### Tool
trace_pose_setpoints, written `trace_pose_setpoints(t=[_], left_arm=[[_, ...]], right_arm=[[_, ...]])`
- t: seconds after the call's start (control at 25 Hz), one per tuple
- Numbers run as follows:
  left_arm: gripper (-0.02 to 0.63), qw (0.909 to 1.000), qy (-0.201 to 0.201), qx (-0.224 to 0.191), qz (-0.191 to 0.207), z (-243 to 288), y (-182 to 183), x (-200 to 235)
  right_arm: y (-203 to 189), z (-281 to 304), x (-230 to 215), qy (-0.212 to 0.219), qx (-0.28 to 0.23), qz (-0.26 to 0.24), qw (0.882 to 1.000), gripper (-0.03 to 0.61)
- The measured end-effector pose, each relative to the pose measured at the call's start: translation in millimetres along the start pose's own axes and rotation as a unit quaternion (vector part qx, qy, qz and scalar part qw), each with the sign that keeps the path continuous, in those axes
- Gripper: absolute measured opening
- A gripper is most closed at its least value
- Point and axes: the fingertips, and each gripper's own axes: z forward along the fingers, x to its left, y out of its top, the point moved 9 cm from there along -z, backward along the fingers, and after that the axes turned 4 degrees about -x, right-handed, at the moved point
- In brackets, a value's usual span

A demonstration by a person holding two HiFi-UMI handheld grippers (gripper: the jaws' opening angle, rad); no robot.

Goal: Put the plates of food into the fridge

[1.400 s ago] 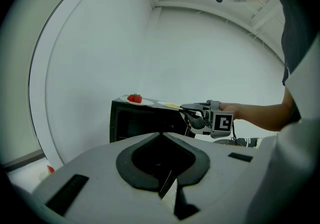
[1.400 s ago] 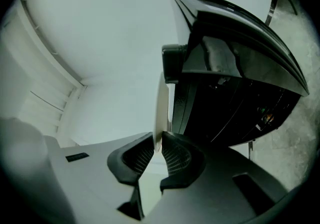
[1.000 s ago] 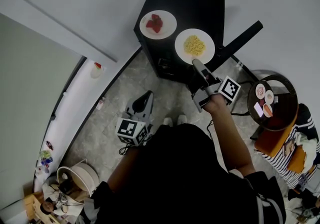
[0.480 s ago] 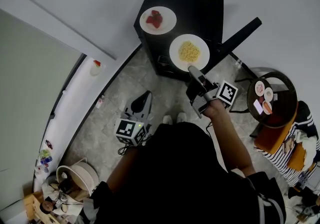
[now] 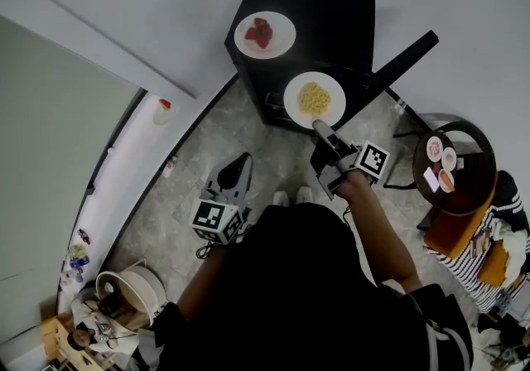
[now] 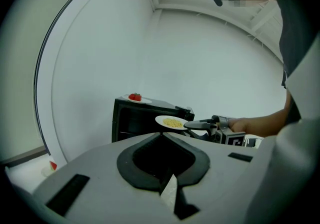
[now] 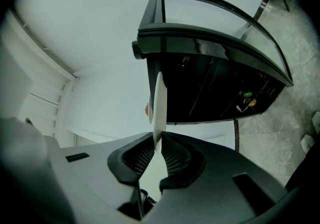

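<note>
A white plate of yellow food (image 5: 315, 99) hangs level in front of the small black fridge (image 5: 331, 5), with my right gripper (image 5: 320, 124) shut on its near rim. The right gripper view shows that plate (image 7: 160, 103) edge-on, pinched between the pads of the right gripper (image 7: 158, 141), with the open fridge (image 7: 215, 88) just beyond. A second plate with strawberries (image 5: 263, 34) rests on the fridge top. My left gripper (image 5: 241, 161) hangs low over the floor, shut and empty. From the left gripper (image 6: 161, 135) I see the held plate (image 6: 171, 122) and the strawberry plate (image 6: 135, 98).
The fridge door (image 5: 402, 63) stands open to the right. A round side table (image 5: 464, 195) with small dishes sits at right beside striped cloth. A white ledge (image 5: 124, 171) along the left wall holds small items. A white pot (image 5: 132, 291) stands on the floor at lower left.
The right gripper has drawn the plate of yellow food off the fridge top, toward me and lower, so it now hangs in front of the fridge. The left gripper has stayed put.
</note>
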Motion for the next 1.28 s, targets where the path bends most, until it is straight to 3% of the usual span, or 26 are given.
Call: trace_pose_setpoints(t=[0.2, 0.76, 1.28], left_arm=[[0.025, 1.0, 0.003, 0.006, 0.003, 7, 1, 5], [0.025, 0.9996, 0.0, 0.022, 0.016, 20, 4, 8], [0.025, 0.9995, -0.012, 0.03, 0.004, 22, 2, 15]], right_arm=[[12, 2, -25, -0.025, -0.016, -0.019, 0.999, 0.057], [35, 32, -70, -0.038, -0.041, 0.001, 0.998, 0.055], [51, 51, -107, -0.059, -0.088, 0.016, 0.994, 0.055]])
